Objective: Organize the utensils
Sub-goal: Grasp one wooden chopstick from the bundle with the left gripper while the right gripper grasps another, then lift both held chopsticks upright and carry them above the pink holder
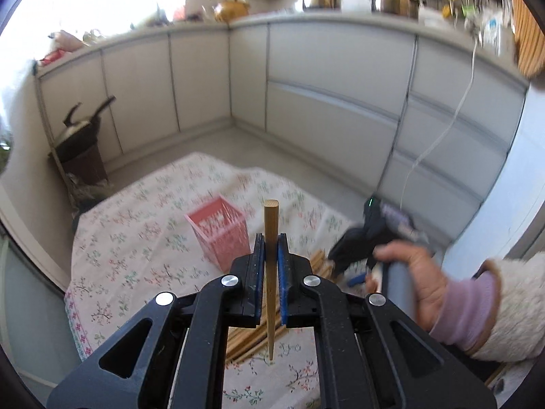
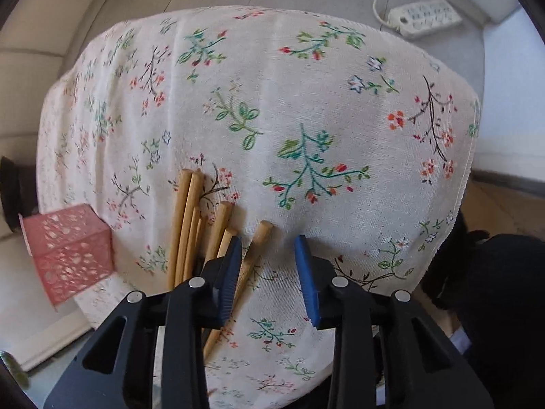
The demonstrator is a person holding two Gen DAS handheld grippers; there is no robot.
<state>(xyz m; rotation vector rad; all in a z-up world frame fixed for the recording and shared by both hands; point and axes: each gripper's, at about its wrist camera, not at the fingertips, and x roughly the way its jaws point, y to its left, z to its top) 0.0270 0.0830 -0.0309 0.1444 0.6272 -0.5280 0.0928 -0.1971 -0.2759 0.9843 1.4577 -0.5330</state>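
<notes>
My left jaws are pressed tight on a single wooden chopstick (image 1: 271, 255), held upright between the blue pads (image 1: 259, 272) of my left gripper (image 1: 271, 242), its blunt end pointing up and its thin tip hanging above the floral cloth (image 1: 136, 238). My right jaws stand partly apart with nothing clamped between them; my right gripper (image 2: 269, 248) points down at the cloth-covered surface, and one chopstick of the loose pile (image 2: 190, 225) lies slantwise just inside the left pad (image 2: 230, 272), though I cannot tell whether the pad touches it. The rest of the pile lies side by side on the cloth to the left of that pad. The pink perforated basket (image 1: 219, 230) stands upright on the cloth, left of the pile and apart from it. In the left wrist view, my right hand (image 1: 414, 283) grips its handle.
</notes>
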